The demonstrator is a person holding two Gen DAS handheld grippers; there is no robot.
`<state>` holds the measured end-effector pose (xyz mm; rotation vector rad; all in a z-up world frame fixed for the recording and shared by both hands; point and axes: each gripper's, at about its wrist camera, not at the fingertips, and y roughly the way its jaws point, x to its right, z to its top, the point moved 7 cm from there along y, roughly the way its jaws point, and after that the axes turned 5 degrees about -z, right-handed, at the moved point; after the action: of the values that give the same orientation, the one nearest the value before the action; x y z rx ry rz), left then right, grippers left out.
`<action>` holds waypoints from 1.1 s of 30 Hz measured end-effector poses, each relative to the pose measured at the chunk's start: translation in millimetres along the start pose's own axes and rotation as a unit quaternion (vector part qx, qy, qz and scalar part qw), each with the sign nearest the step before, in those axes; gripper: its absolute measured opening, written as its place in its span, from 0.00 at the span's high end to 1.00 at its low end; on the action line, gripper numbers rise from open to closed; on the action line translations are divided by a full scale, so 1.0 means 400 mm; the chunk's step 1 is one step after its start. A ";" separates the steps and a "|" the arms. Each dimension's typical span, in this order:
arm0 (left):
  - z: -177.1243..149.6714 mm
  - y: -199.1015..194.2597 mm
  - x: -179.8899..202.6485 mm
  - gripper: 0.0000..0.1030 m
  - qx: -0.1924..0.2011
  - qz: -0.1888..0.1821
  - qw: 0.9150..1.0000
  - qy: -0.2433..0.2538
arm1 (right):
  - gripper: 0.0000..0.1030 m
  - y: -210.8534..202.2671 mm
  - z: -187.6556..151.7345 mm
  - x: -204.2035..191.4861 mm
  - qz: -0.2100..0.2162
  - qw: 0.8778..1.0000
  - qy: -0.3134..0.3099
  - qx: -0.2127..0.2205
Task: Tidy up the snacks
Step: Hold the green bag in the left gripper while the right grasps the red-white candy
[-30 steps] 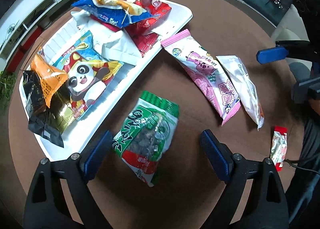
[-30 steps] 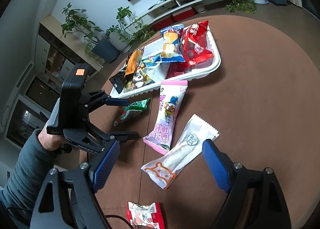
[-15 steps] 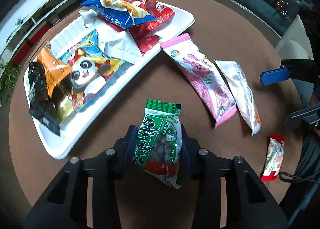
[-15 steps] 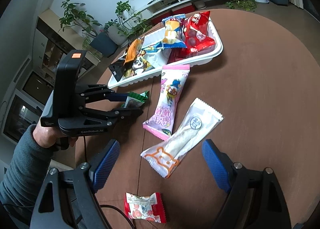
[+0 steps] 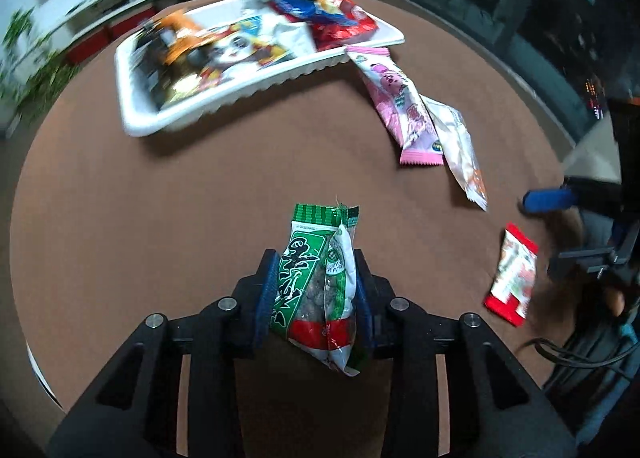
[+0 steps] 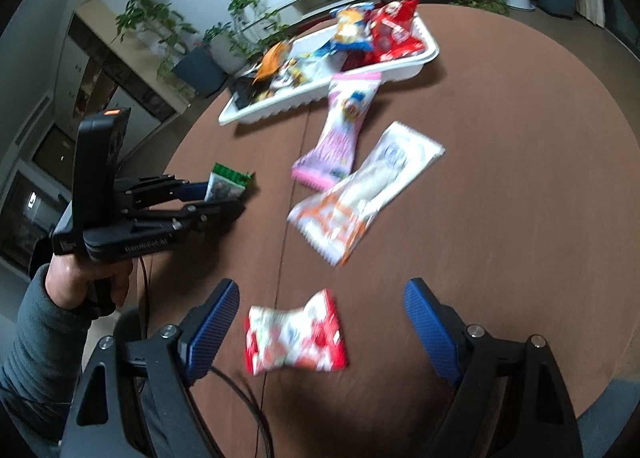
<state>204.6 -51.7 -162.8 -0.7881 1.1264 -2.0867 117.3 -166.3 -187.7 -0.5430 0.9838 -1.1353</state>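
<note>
The left tool (image 5: 316,294), jaws just closed, clamps the green snack bag (image 5: 320,286); carry it level ahead to the white tray (image 5: 256,88). The right tool (image 6: 320,318) stands apart over the red packet (image 6: 296,334).

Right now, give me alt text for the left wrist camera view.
The left gripper, whose jaws have just been closing, pinches a green snack packet above a round brown table. Beyond it a white tray holds piled snacks, with pink, white and red packets loose on the right.
</note>
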 end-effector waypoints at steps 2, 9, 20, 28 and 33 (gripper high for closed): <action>-0.033 -0.025 -0.001 0.68 0.012 -0.011 0.999 -0.027 | 0.16 -0.001 -0.017 -0.023 0.001 1.000 -0.030 0.001; -0.130 -0.093 0.020 0.68 0.053 -0.024 0.992 -0.115 | 0.17 -0.012 -0.044 -0.124 -0.029 0.964 -0.264 0.001; -0.165 -0.106 0.101 0.68 0.055 -0.032 0.988 -0.140 | 0.23 0.068 -0.038 -0.143 -0.019 0.888 -0.450 -0.088; -0.159 -0.098 0.110 0.68 0.054 -0.035 0.988 -0.142 | 0.29 0.122 -0.063 -0.159 -0.004 0.840 -0.522 -0.149; -0.158 -0.097 0.112 0.68 0.055 -0.037 0.988 -0.142 | 0.35 0.139 -0.042 -0.159 0.014 0.834 -0.522 -0.179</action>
<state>120.3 -37.8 -148.9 -1.0490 0.8310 -1.9991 124.5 -85.3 -216.5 -1.2712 0.2139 -0.4519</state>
